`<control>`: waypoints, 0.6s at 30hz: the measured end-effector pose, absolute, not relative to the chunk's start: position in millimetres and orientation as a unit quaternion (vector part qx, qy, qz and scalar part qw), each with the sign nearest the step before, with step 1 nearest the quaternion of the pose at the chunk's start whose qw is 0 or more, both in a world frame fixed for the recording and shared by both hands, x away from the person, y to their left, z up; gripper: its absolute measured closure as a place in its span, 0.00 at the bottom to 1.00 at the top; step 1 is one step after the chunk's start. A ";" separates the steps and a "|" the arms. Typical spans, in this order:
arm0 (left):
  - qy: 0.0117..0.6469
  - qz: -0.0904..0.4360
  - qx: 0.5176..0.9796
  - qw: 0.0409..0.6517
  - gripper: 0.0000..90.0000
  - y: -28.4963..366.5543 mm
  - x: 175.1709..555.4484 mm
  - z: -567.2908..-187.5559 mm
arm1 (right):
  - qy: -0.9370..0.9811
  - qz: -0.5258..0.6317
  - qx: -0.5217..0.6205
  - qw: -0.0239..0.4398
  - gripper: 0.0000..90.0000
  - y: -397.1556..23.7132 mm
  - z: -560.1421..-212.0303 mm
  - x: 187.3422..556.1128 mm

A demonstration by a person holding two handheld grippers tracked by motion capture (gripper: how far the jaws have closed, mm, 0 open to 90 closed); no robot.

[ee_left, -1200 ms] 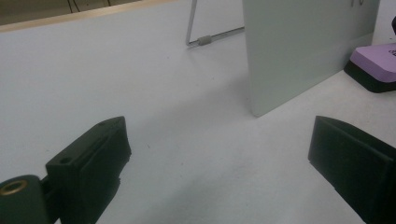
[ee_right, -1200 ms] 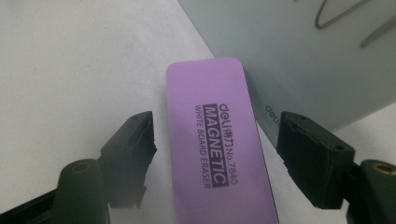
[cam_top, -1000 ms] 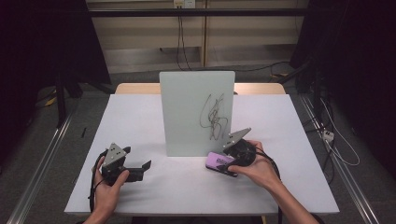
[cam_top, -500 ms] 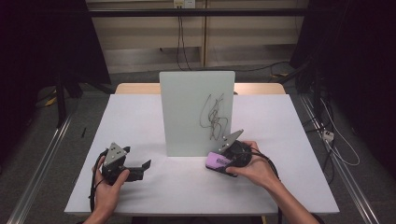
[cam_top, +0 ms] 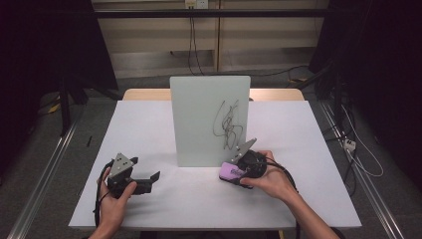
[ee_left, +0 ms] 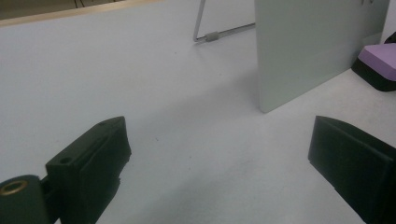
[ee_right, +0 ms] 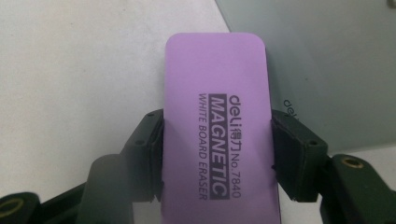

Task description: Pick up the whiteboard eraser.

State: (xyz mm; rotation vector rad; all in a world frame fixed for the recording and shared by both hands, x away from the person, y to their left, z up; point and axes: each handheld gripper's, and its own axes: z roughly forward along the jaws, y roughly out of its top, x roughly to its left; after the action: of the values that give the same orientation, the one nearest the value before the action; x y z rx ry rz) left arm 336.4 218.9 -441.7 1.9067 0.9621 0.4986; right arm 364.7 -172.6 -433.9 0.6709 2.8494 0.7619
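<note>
Where walls darken, white table (cam_top: 164,199).

The purple eraser (ee_right: 217,130) carries dark print along its top face: the brand "deli" followed by Chinese characters and "No.7840", then "MAGNETIC" in pale letters on a dark bar, then "WHITE BOARD ERASER". On the whiteboard (ee_right: 327,70) beside it, a faint "deli" shows, partly hidden. The black scribble on the whiteboard (cam_top: 209,119) forms no readable word.
</note>
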 end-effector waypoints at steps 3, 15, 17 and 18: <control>0.388 0.204 0.776 0.453 0.06 219.8 335.9 -440.9 | 0.939 0.255 0.224 0.060 0.46 -173.7 -433.8 363.9; 0.385 0.199 0.778 0.455 0.06 221.3 337.0 -442.4 | 0.918 0.308 0.242 0.061 0.46 -188.2 -422.9 361.3; 0.383 0.199 0.777 0.457 0.06 222.0 337.9 -441.8 | 0.915 0.315 0.244 0.064 0.46 -189.1 -422.2 359.9; 0.383 0.199 0.777 0.459 0.06 222.1 338.0 -441.6 | 0.913 0.318 0.247 0.064 0.46 -189.6 -421.8 359.2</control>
State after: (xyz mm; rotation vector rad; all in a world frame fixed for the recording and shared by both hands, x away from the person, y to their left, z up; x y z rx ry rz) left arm 338.0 222.1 -441.6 1.9130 0.9439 0.4910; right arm 359.2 -189.6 -421.8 0.7443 2.7570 0.9604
